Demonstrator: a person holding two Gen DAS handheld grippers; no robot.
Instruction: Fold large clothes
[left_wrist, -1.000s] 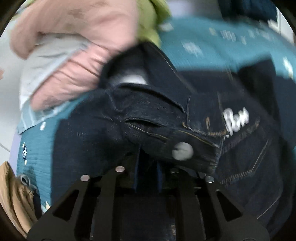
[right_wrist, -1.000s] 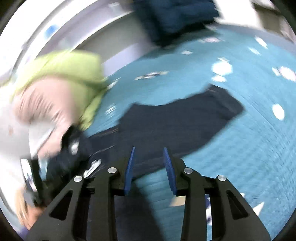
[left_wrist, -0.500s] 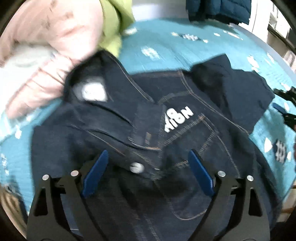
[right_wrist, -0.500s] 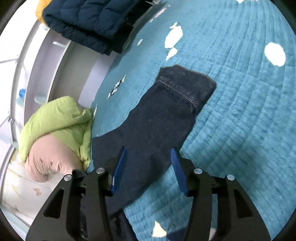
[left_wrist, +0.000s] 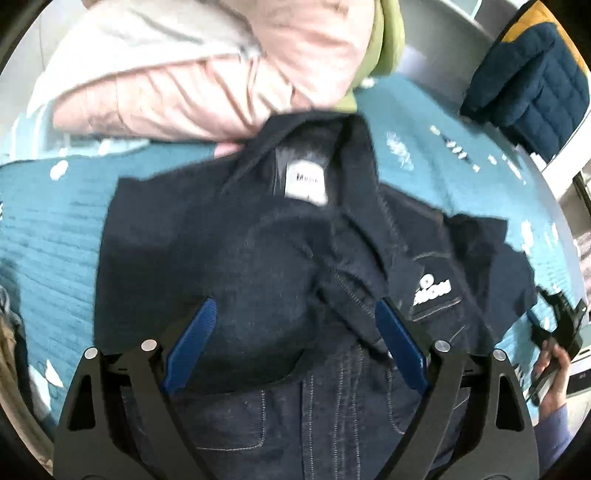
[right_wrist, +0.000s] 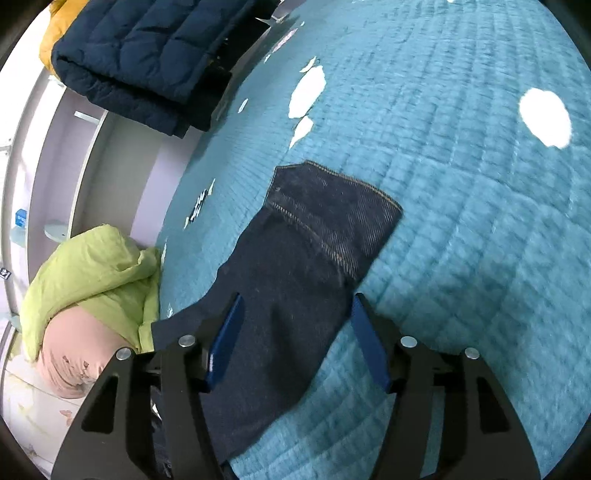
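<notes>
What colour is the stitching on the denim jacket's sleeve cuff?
Tan-orange stitching on the dark indigo sleeve cuff; the right wrist view shows it best.

Your left tool (left_wrist: 295, 347) points steeply down with its blue pads (left_wrist: 190, 347) spread wide and nothing pinched between them. Your right tool (right_wrist: 297, 339) tilts down at a shallower angle, its jaws opening, the pads (right_wrist: 369, 339) pressing on nothing. In the left wrist view, your right hand (left_wrist: 554, 373) shows at the right edge, fingers wrapped round the black handle, a bluish sleeve at the wrist.
</notes>
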